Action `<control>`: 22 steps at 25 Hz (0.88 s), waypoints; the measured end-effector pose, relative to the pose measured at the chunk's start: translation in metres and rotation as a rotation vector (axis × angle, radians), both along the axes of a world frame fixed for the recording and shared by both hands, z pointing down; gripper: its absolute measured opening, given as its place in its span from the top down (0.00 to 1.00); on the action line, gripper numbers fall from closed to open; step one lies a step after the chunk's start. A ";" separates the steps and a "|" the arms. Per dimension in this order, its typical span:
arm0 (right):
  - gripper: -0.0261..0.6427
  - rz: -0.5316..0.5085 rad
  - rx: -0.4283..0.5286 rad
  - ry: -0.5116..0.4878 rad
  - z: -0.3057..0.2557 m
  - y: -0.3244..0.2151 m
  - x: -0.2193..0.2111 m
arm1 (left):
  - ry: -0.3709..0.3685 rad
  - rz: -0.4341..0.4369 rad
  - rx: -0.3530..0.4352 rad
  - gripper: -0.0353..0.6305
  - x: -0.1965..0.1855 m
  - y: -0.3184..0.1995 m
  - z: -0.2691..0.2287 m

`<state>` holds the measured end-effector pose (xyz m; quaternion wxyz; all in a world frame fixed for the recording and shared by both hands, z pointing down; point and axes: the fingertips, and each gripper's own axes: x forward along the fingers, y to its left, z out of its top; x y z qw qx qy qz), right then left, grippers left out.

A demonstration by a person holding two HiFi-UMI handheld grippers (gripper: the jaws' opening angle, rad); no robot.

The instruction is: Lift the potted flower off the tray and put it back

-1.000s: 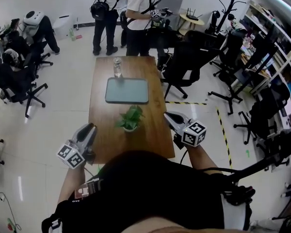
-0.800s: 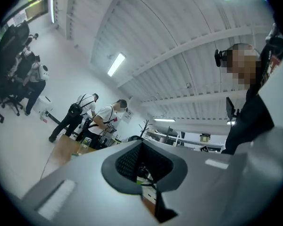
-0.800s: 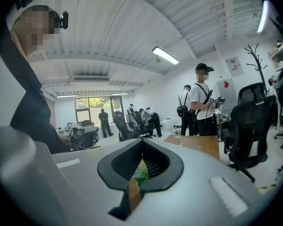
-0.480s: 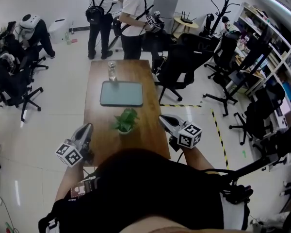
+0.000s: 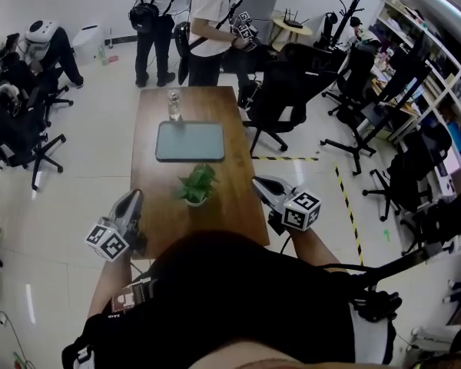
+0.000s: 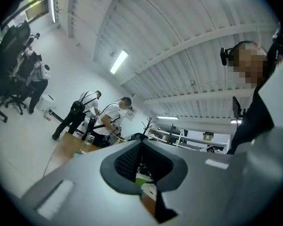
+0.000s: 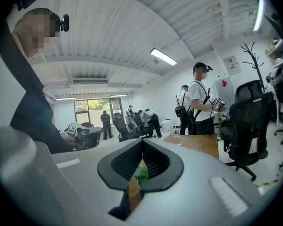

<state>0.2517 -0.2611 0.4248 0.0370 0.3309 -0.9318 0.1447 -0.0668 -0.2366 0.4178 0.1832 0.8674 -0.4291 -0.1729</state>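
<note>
A small potted flower [image 5: 196, 184] with green leaves in a white pot stands on the brown table [image 5: 157, 217], nearer me than the grey-green tray [image 5: 189, 141]. My left gripper [image 5: 132, 199] hovers at the table's left edge, shut and holding nothing. My right gripper [image 5: 263, 183] hangs off the table's right edge, also shut and holding nothing. Both sit level with the pot, one on each side, apart from it. A sliver of green leaf shows through the gap under the shut jaws in the right gripper view [image 7: 141, 173].
A clear glass bottle [image 5: 174, 104] stands beyond the tray at the table's far end. Two people [image 5: 207, 21] with backpacks stand past that end. Black office chairs [image 5: 292, 91] crowd the right side, and more chairs stand at the left [image 5: 23, 137].
Both grippers hold about the same place beside the pot. The whole scene has shifted slightly in the head view as the head moved.
</note>
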 end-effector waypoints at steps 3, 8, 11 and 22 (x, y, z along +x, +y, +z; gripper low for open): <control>0.93 -0.001 -0.001 -0.003 0.002 0.002 0.001 | -0.044 0.001 -0.006 0.94 0.001 0.002 0.006; 0.89 -0.036 -0.012 0.019 0.012 0.005 -0.005 | -0.190 0.015 -0.027 0.85 0.010 0.006 0.025; 0.82 -0.092 -0.004 0.067 0.023 0.005 -0.012 | -0.217 0.006 -0.060 0.85 0.014 0.000 0.040; 0.45 -0.261 -0.068 0.209 0.133 -0.016 -0.047 | -0.217 -0.026 -0.244 0.94 0.007 -0.026 0.125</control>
